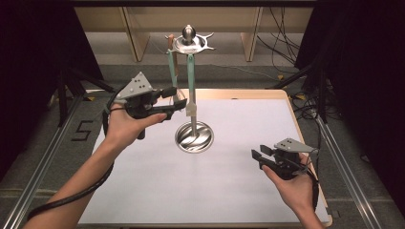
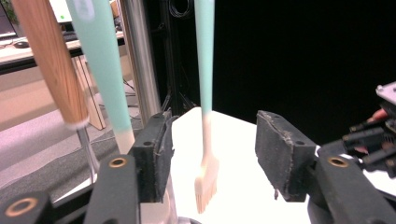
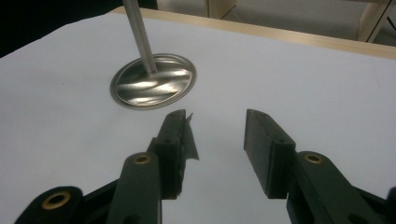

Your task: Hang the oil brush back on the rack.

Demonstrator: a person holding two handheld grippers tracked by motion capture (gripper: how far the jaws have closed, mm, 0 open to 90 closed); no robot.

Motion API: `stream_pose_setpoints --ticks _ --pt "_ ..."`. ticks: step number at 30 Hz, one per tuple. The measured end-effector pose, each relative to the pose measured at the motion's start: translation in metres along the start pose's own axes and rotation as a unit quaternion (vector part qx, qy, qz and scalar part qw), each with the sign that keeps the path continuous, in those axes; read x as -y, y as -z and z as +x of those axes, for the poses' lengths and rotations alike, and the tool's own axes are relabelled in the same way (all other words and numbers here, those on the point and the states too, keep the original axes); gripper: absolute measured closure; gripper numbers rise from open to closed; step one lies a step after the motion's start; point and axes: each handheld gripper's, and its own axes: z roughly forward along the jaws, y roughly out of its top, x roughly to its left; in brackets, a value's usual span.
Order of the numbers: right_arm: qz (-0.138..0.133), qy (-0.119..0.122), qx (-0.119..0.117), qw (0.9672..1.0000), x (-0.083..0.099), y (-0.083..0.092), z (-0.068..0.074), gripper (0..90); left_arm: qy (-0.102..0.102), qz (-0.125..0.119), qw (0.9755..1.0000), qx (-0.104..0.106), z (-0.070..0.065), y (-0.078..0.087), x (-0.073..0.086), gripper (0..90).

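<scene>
Stand [image 1: 192, 139] of polished metal, one in number, on a white table [image 1: 229, 191]: a round base, one upright pole and a top ring with hooks. Three utensils hang from the ring. Two have mint-green handles: the fork [image 1: 191, 90], whose pale tines hang just above the base, and a second utensil [image 1: 172, 71] to its left. The third has a wooden handle [image 1: 170, 45] and hangs behind that second one; the lower ends of these two cannot be told.

Two grippers are in use, one per hand. The left gripper [image 1: 177, 99] is held up beside the hanging utensils, at the level of the fork's lower end; its jaws stand wide with nothing pressed between the pads. In the left gripper view the fork [image 2: 205, 177] hangs free in the gap beyond the jaws, the second green handle [image 2: 100, 60] and wooden handle [image 2: 49, 60] to the left. The right gripper [image 1: 258, 156] sits low over the table's right part, well apart from the stand, jaws also wide and empty, pointing toward the base [image 3: 152, 80].
</scene>
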Motion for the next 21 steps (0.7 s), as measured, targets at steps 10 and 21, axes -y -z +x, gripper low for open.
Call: stream_pose_setpoints --ticks 10,21 --pt "-0.002 0.018 0.007 0.9998 0.0 -0.001 -0.004 59.5 0.02 0.023 0.9994 -0.018 0.001 0.025 0.046 39.6" --pt "0.002 0.016 0.008 0.9998 0.001 -0.003 -0.004 59.5 0.029 0.045 0.9977 -0.042 0.005 0.048 0.089 39.5"
